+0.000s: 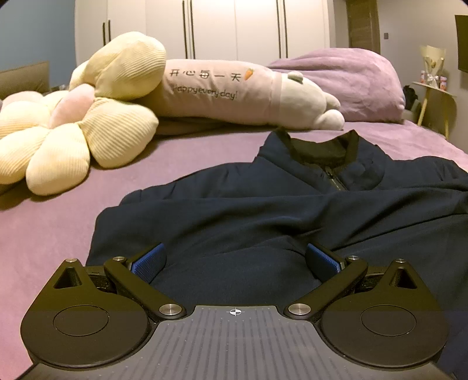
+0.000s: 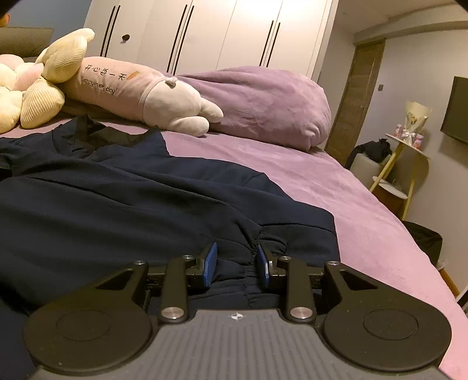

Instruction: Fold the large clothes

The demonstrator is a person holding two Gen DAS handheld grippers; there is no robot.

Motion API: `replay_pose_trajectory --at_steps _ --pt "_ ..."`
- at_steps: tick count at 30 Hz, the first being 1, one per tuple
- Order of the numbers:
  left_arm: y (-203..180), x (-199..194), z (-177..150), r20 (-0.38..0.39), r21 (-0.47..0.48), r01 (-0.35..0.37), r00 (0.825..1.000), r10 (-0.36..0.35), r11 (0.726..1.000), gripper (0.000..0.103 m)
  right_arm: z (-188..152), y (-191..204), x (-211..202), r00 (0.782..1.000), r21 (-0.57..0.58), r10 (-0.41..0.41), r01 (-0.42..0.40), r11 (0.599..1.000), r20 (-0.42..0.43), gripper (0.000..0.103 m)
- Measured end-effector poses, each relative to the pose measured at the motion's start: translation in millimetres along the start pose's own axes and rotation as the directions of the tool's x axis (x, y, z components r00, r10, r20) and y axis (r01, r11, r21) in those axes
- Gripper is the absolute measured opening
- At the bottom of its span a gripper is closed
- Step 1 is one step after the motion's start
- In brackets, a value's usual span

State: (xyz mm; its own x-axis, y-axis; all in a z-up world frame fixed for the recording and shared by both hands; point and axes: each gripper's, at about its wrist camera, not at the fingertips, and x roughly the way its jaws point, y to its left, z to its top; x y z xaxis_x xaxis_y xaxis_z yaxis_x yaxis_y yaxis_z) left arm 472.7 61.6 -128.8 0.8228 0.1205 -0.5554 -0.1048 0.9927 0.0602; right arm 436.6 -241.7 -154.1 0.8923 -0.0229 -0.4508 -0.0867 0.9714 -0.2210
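Far left, against the wall side of the purple bed (image 1: 58, 222): a cream flower-shaped cushion (image 1: 67, 140) and, behind it, a long pink rabbit pillow (image 1: 234, 93), both pushed back toward the wardrobe (image 1: 234, 26), apparently to leave the near half free as a folding surface. Spread flat across that freed middle: the navy jacket (image 1: 263, 210), zipped collar pointing away toward the pillows, hem nearest the cameras, laid front-up probably so both sides can be turned in evenly. Over its left half, the left gripper (image 1: 235, 260), fingers wide apart, blue pads (image 1: 149, 263) straddling a low hump of cloth without pinching it, seemingly parked in wait for a hold. Further right, the right gripper (image 2: 237, 264) low over the gathered elastic hem (image 2: 263, 242), fingers narrowly apart, fabric lying between them but no squeeze visible; whether the pads brush the cloth, impossible to tell. Placement at the hem corner most likely for a grip point near the garment's edge. Beyond, a bunched purple duvet (image 2: 263, 105), then a side table with a bouquet (image 2: 415, 117) by the wall.
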Motion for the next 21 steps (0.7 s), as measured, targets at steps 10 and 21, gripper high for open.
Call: replay_pose_trajectory --at_steps 10,21 --pt "-8 -27 9 -0.072 0.044 -0.047 0.996 0.050 0.998 0.103 3 3 0 1.000 -0.025 -0.014 0.014 1.000 -0.013 0.031" --pt "-4 -75 -17 -0.134 0.096 0.041 0.991 -0.028 0.995 0.103 -6 7 -50 0.999 -0.037 -0.035 0.034 0.999 -0.040 0.033"
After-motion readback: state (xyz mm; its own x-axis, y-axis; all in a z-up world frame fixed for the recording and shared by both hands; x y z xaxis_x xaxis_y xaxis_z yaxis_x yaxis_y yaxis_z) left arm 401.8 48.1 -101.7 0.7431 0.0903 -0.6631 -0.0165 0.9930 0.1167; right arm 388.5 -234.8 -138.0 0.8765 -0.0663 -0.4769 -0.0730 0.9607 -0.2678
